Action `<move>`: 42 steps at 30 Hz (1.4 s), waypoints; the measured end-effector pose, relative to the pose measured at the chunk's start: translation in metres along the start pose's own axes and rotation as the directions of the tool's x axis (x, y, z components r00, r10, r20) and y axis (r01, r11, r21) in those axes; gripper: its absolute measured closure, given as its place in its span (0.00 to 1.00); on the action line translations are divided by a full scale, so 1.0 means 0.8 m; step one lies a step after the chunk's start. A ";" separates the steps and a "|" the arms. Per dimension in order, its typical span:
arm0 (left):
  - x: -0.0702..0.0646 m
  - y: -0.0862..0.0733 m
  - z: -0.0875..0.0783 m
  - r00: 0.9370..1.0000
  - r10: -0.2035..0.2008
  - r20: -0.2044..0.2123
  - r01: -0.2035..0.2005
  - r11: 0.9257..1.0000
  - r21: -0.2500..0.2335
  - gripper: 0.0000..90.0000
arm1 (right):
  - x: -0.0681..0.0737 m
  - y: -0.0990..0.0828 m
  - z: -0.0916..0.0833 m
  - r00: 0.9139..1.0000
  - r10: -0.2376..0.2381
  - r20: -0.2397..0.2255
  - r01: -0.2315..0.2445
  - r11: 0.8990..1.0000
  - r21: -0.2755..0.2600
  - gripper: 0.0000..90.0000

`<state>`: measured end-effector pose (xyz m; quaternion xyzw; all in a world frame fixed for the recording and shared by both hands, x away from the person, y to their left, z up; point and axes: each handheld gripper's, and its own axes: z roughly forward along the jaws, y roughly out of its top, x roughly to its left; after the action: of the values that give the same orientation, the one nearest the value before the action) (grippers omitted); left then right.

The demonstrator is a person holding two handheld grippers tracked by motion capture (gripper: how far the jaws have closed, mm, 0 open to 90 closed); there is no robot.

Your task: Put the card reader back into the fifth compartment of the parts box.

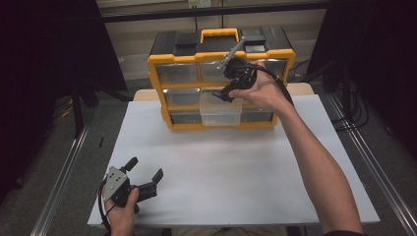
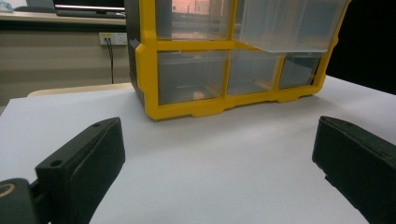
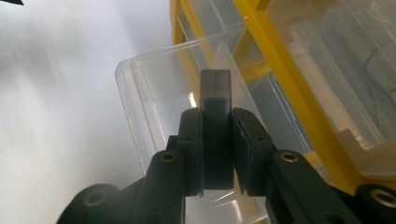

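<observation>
Cabinet [image 1: 222, 86]: a yellow and black drawer cabinet is standing at the top centre of the high view, on the far edge of the white table [image 1: 236, 167].
Drawer [image 1: 221, 114]: a clear drawer is sticking out of the cabinet's middle row, centre column, over the table; in the left gripper view it is showing at upper right [image 2: 285, 28].
Right gripper [image 1: 225, 93]: it is hanging above the open drawer, upper centre of the high view, jaws closed on a dark grey block [image 3: 215, 121]; in the right gripper view the block is rising between the jaws at frame centre, over the drawer [image 3: 154, 93].
Left gripper [image 1: 145, 178]: it is resting low at the lower left of the high view, held by the left hand [image 1: 120, 211], jaws spread wide and holding nothing.
</observation>
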<state>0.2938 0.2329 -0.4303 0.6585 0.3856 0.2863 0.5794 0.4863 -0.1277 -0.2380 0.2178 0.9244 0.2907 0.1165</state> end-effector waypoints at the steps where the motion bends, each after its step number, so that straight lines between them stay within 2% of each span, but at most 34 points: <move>1: -0.001 0.000 0.000 1.000 -0.003 0.001 0.003 1.000 0.000 0.03 | -0.001 0.001 0.001 1.000 0.007 -0.002 -0.007 1.000 0.002 0.83; 12: 0.000 0.000 0.001 1.000 -0.006 0.001 0.006 1.000 0.005 0.03 | -0.007 0.002 0.021 0.999 0.006 -0.037 -0.004 0.998 0.055 0.82; 22: 0.000 -0.001 0.002 1.000 -0.003 0.001 0.003 1.000 0.012 0.03 | -0.009 -0.001 0.029 0.999 0.006 -0.039 -0.002 0.996 0.093 0.82; 29: 0.001 -0.001 0.000 1.000 -0.007 -0.003 0.007 1.000 0.005 0.03 | -0.012 -0.003 0.028 1.000 0.015 -0.025 -0.013 0.997 0.070 0.81; 30: 0.001 -0.001 0.000 1.000 -0.008 -0.002 0.008 1.000 0.006 0.03 | -0.012 -0.003 0.028 1.000 0.018 -0.025 -0.016 0.997 0.070 0.77; 31: 0.001 -0.001 0.001 1.000 -0.008 -0.002 0.008 1.000 0.007 0.03 | -0.012 -0.003 0.028 1.000 0.018 -0.025 -0.016 0.997 0.070 0.77; 34: 0.000 -0.001 0.001 1.000 -0.009 0.000 0.009 1.000 0.006 0.03 | -0.009 -0.003 0.027 1.000 0.008 -0.001 -0.007 0.997 0.073 0.58; 39: 0.000 -0.001 0.000 1.000 -0.008 0.001 0.008 1.000 0.006 0.03 | -0.011 -0.006 0.017 0.999 0.035 0.029 -0.035 0.999 0.009 0.39; 42: 0.001 -0.001 0.001 1.000 -0.015 -0.003 0.015 1.000 0.015 0.03 | -0.010 -0.009 0.013 0.998 0.044 0.037 -0.044 0.999 -0.019 0.34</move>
<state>0.2951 0.2331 -0.4317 0.6593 0.3936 0.2801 0.5761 0.4947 -0.1316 -0.2494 0.2423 0.9144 0.2974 0.1290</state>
